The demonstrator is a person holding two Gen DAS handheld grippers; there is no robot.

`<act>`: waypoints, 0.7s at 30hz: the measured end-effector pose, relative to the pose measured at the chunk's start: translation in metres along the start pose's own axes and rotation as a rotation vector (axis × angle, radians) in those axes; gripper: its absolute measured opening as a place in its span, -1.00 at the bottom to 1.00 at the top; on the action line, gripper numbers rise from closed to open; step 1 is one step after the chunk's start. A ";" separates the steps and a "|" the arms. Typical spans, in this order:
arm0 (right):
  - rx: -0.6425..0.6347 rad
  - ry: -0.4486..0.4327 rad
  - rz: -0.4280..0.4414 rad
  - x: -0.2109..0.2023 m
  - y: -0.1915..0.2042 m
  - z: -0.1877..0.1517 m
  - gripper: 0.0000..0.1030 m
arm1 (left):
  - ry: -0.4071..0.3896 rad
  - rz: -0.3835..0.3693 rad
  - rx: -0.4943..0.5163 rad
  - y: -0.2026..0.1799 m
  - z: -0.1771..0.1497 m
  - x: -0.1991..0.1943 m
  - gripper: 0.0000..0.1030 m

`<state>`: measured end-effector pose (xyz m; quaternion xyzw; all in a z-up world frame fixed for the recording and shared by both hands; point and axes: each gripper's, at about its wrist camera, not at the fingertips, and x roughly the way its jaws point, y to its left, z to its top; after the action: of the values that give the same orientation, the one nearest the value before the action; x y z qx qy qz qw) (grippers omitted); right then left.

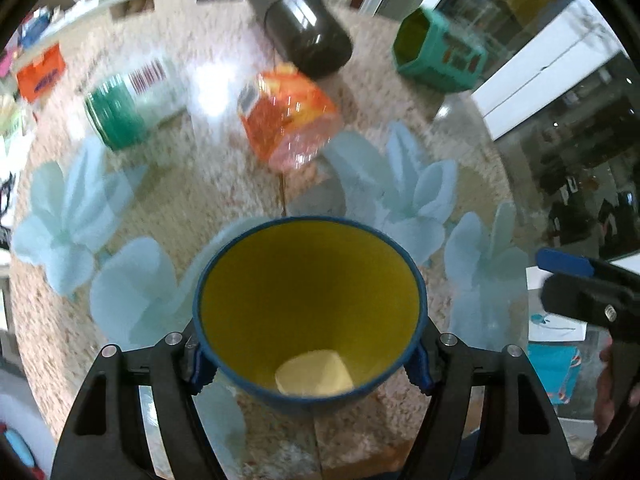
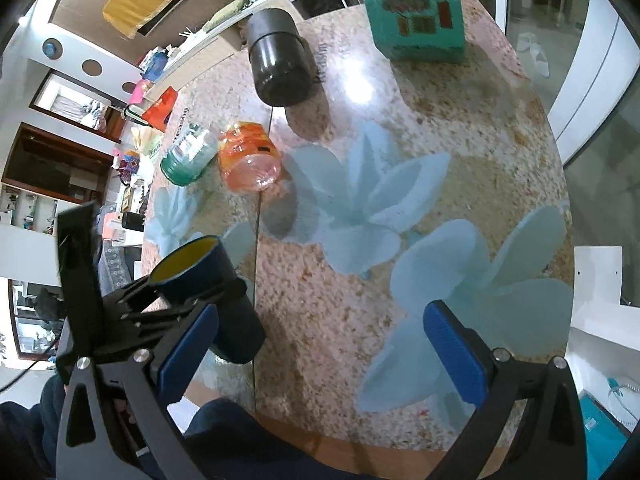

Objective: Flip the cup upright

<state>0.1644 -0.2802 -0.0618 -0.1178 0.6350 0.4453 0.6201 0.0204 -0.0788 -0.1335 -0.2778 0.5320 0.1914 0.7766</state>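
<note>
The left tongs (image 1: 310,364) pinch the blue cup (image 1: 310,312) by its sides, tilted above the tabletop (image 2: 400,288) with its long axis along the fingers and mouth pointing away (the yellow inside seems empty), while the right tongs (image 2: 324,352) hover spread and empty just beside.

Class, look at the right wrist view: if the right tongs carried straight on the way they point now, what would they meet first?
Probably the table top with its pale flower print. The right tongs are open and empty, tilted down at bare surface. The orange jar and black canister lie farther off to the left; depth is hard to judge.
</note>
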 end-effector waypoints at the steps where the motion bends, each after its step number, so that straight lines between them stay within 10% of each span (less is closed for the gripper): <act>1: -0.001 -0.004 -0.002 0.000 0.001 0.000 1.00 | -0.022 0.003 0.008 0.000 -0.003 -0.005 0.49; 12: -0.074 -0.079 0.003 -0.001 0.017 0.006 1.00 | -0.358 0.108 0.167 -0.012 -0.015 -0.032 0.49; 21: -0.099 -0.065 -0.033 0.011 0.006 -0.002 1.00 | -0.482 0.120 0.268 -0.026 -0.031 0.002 0.49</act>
<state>0.1566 -0.2743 -0.0693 -0.1444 0.5897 0.4693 0.6412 0.0144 -0.1183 -0.1384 -0.0873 0.3682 0.2255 0.8978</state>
